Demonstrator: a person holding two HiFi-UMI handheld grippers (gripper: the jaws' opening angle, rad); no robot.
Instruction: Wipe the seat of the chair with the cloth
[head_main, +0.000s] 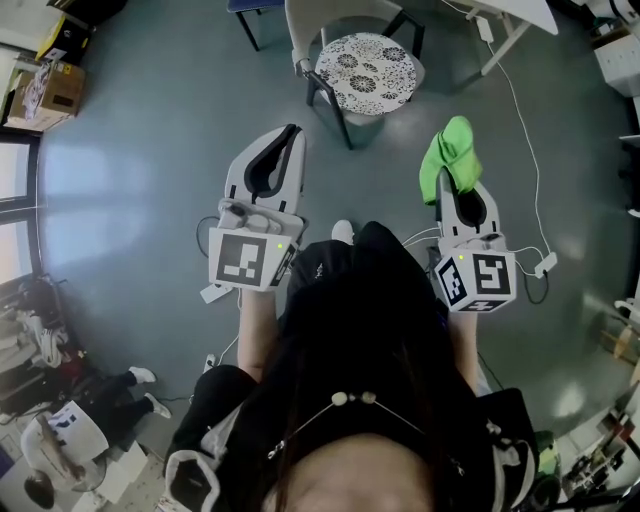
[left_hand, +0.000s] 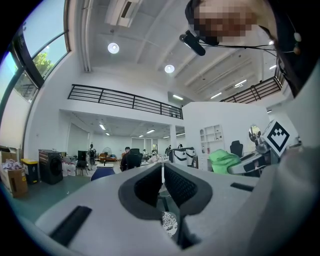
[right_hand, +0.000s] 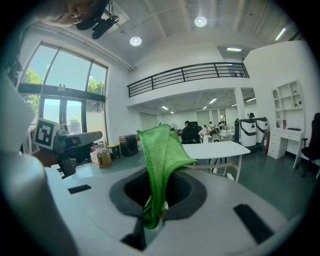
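The chair (head_main: 365, 72) stands on the grey floor ahead of me, its round seat white with a dark flower pattern. My right gripper (head_main: 455, 180) is shut on a bright green cloth (head_main: 450, 152), which bunches over its tips, to the right of the chair and nearer to me. In the right gripper view the cloth (right_hand: 157, 150) stands up between the jaws of that gripper (right_hand: 161, 176). My left gripper (head_main: 292, 132) is shut and holds nothing, just left of the chair. Below its closed tips (left_hand: 162, 169) a bit of patterned seat (left_hand: 170, 223) shows.
A white table (head_main: 510, 20) stands behind the chair at the right, and a white cable (head_main: 527, 130) runs from it to a power strip (head_main: 545, 264). A cardboard box (head_main: 55, 90) sits far left. A blue chair (head_main: 250, 12) is at the top.
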